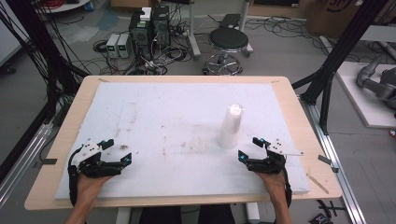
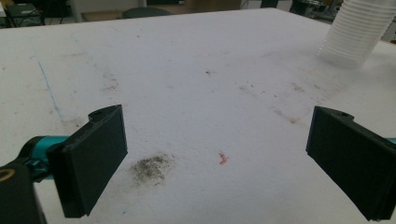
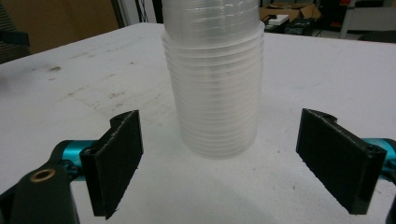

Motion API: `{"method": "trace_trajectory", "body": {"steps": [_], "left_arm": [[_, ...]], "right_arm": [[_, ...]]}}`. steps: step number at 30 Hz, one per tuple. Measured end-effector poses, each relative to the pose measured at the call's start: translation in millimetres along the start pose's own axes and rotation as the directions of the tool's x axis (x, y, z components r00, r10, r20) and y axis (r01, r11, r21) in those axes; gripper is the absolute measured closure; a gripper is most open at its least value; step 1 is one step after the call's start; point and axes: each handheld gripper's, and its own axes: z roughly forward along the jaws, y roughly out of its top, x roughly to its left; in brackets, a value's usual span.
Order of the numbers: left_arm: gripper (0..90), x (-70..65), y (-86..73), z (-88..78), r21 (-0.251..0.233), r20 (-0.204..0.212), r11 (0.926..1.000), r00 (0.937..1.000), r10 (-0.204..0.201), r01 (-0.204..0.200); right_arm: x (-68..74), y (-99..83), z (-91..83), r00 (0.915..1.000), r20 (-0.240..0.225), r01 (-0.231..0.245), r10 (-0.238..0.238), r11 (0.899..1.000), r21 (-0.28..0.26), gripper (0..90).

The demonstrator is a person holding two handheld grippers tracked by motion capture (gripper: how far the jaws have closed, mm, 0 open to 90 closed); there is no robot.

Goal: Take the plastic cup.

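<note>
A white foam sheet covers most of the wooden desk, and the high view takes in the floor behind it with a round stool and computer towers among cables. A stack of clear plastic cups stands upside down on the sheet, right of centre. The right gripper rests just in front of it, its fingers wide apart with nothing between them; the right gripper view shows the stack's ribbed rims close up. The left gripper sits well apart at the sheet's left, likewise spread and empty. The left gripper view reveals a dark smudge and a small red fleck on the foam.
</note>
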Motion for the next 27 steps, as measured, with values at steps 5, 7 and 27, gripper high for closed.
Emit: {"method": "trace_trajectory", "body": {"steps": [5, 7, 27], "left_arm": [[5.2, -0.9, -0.2, -0.6, -0.005, -0.005, 1.0000, 1.0000, 0.007, -0.007], [5.2, -0.9, -0.2, -0.5, -0.003, -0.005, 1.0000, 1.0000, 0.007, -0.007], [5.2, -1.1, 0.1, 0.4, 0.001, -0.013, 1.0000, 0.9999, 0.003, -0.003]], "right_arm": [[-1.7, 0.1, 0.0, 0.9998, -0.005, -0.018, 0.018, 1.000, 0.002, 14.7], [-1.7, 0.0, -0.2, 0.9998, -0.005, -0.020, 0.020, 1.000, 0.003, 14.7], [-1.2, 14.0, -5.7, 0.9997, -0.016, -0.018, 0.019, 1.000, 0.014, 14.6]]}}
